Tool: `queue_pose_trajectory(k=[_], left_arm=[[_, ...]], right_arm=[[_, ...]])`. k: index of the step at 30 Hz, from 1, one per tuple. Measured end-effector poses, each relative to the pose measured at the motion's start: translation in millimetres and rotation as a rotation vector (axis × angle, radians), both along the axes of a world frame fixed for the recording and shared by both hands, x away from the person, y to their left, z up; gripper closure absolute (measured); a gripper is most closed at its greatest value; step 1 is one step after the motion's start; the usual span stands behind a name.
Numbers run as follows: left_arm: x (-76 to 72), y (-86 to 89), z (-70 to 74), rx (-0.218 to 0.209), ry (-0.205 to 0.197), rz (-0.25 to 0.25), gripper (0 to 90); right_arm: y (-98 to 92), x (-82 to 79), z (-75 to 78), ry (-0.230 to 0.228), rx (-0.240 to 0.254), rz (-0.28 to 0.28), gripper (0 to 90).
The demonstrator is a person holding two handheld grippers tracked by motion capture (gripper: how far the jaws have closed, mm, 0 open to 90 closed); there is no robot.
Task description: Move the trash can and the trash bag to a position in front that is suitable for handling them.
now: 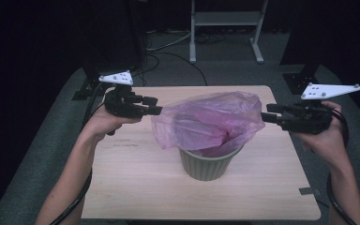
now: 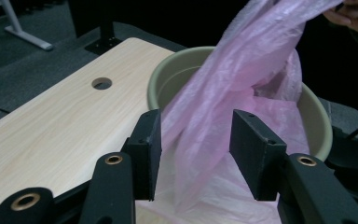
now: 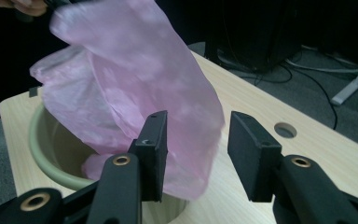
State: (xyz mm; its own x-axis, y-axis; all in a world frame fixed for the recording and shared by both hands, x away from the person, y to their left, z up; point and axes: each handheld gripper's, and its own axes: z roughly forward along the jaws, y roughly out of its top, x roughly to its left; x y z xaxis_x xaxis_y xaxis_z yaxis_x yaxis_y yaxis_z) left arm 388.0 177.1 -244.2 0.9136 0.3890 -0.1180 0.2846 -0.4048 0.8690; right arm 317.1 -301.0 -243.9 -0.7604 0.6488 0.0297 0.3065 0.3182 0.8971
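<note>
Pale wood-grain tabletop (image 1: 136, 187) under everything, dark room behind, so the pink bag really pops. Taking the green bin (image 1: 209, 165) as my landmark: it sits mid-table, ribbed plastic, round rim, and the pink bag (image 1: 211, 119) billows up out of it, thin, crinkly, half see-through.

My left gripper (image 1: 158, 105) is up and to the left of the bin, jaws apart, with a fold of film hanging loose between them in the left gripper view, not pinched. My right gripper (image 1: 265, 113) is up and to the bin's right, jaws also apart, bag edge draped by one pad.

Bag mouth stretches left to right across the bin, so each claw sits level with its own end. Both about equally near. Beyond the bin: cable hole, then a metal stand (image 1: 226, 28).
</note>
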Motion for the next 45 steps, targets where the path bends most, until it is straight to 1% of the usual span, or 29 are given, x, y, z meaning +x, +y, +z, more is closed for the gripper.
queue_pose_trajectory(k=[2, 5, 10, 15, 17, 20, 24, 26, 33, 36, 38, 41, 44, 45], left_arm=[[-1.2, -3.5, -0.2, -0.002, -0.001, -0.011, 52.4], [-2.6, -6.8, 0.6, 0.005, -0.004, -0.025, 51.7], [-4.9, -7.8, 3.3, 0.012, -0.009, -0.031, 50.8], [-6.1, -9.4, 3.9, 0.012, -0.009, -0.04, 50.7], [-6.4, -10.3, 3.7, 0.013, -0.009, -0.043, 50.5], [-6.5, -11.7, 2.6, 0.012, -0.006, -0.047, 50.2], [-5.3, -12.9, -1.1, 0.03, 0.002, -0.042, 48.9], [-5.1, -13.0, -3.7, 0.033, 0.007, -0.043, 48.1], [-3.3, -15.4, -11.8, 0.051, 0.021, -0.032, 42.3], [-1.9, -17.3, -14.1, 0.064, 0.024, -0.022, 40.5], [-1.1, -18.3, -15.8, 0.066, 0.027, -0.019, 40.5], [-0.3, -19.2, -18.4, 0.073, 0.03, -0.014, 40.6], [0.0, -18.3, -20.3, 0.077, 0.03, -0.011, 40.5], [0.0, -17.5, -20.5, 0.079, 0.03, -0.01, 40.3]], right_arm=[[2.0, -2.4, 6.0, -0.011, 0.0, 0.014, 57.1], [4.8, -5.0, 13.7, -0.02, 0.007, 0.041, 56.6], [7.9, -8.7, 26.7, -0.046, 0.014, 0.073, 56.0], [15.3, -15.4, 42.6, -0.078, 0.033, 0.132, 55.6], [19.6, -17.1, 48.1, -0.084, 0.038, 0.153, 55.6], [28.1, -15.9, 52.5, -0.086, 0.021, 0.172, 54.9], [39.9, -10.9, 52.5, -0.089, -0.015, 0.178, 51.5], [43.1, -7.0, 50.1, -0.079, -0.028, 0.175, 50.2], [49.1, 13.2, 30.8, -0.025, -0.081, 0.15, 48.8], [51.4, 20.7, 23.9, -0.017, -0.096, 0.133, 49.5], [53.5, 25.4, 20.0, -0.012, -0.108, 0.121, 52.5], [57.0, 31.2, 14.9, -0.001, -0.128, 0.096, 63.5], [58.7, 34.8, 10.9, 0.014, -0.149, 0.063, 82.8], [58.5, 35.5, 9.6, 0.017, -0.155, 0.058, 87.3]])
